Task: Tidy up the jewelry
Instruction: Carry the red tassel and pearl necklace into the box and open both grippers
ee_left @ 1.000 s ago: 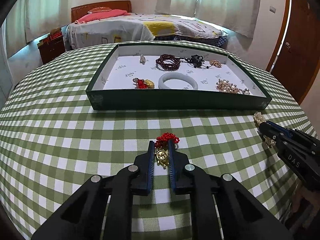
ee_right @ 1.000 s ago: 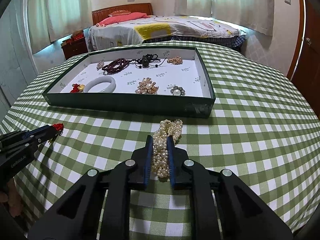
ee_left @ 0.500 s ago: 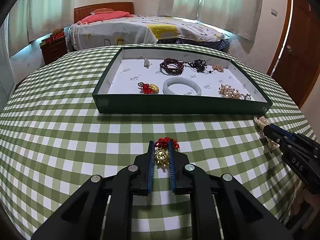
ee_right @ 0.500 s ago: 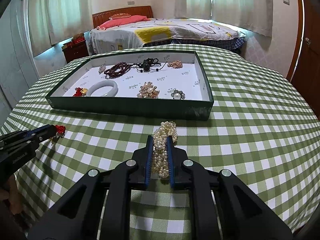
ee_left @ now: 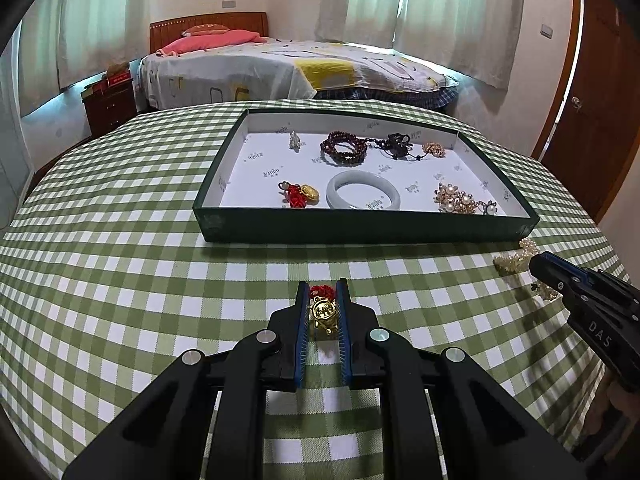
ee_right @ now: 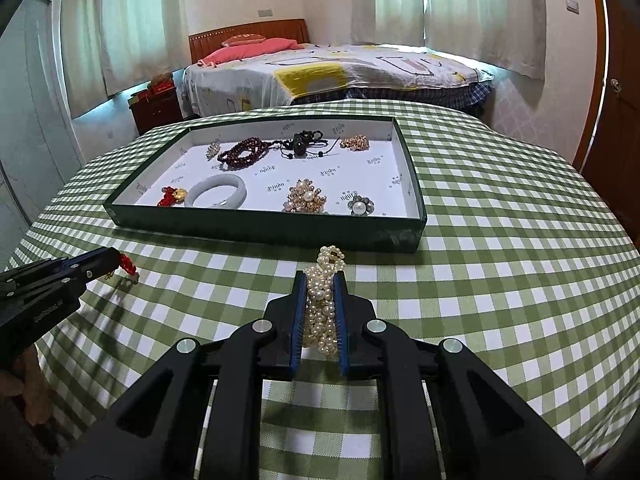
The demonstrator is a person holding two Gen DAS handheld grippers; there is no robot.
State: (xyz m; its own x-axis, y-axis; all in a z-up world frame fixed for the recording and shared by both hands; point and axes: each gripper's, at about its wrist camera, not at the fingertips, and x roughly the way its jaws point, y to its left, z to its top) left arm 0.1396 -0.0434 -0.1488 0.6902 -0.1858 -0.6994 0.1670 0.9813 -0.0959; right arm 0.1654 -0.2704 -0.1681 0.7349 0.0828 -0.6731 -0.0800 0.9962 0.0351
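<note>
Jewelry lies mostly in one shallow dark-green tray (ee_left: pixel 360 236) with a white printed lining, standing on a round table under a green-and-white checked cloth (ee_left: pixel 120 260). On the near side of the tray a broad band of bare cloth runs to the table's edge; to the tray's left and right the cloth is also free, and beyond its far wall only a narrow strip shows before the table drops away toward a bed (ee_left: pixel 300 68).

Eight pieces sit inside the tray. Along its far wall: a small silver piece (ee_left: pixel 295 140), a coil of dark red beads (ee_left: pixel 344 151), a black corded pendant (ee_left: pixel 398 145) and a small gold cluster (ee_left: pixel 434 149). Along its near wall: a red-and-gold charm (ee_left: pixel 300 195), a pale bangle (ee_left: pixel 363 196), a gold-and-pearl brooch (ee_left: pixel 454 200) and a round pearl brooch (ee_right: pixel 362 205).

Two more pieces are outside, both in front of the tray's near wall and clear of it. The left gripper (ee_left: pixel 323 294) is closed on a gold charm with a red knot (ee_left: pixel 325 310), in front of the tray's left half. The right gripper (ee_right: pixel 320 286) is clamped on a pearl bracelet (ee_right: pixel 322 300), whose far loop pokes out toward the tray's near right corner.
</note>
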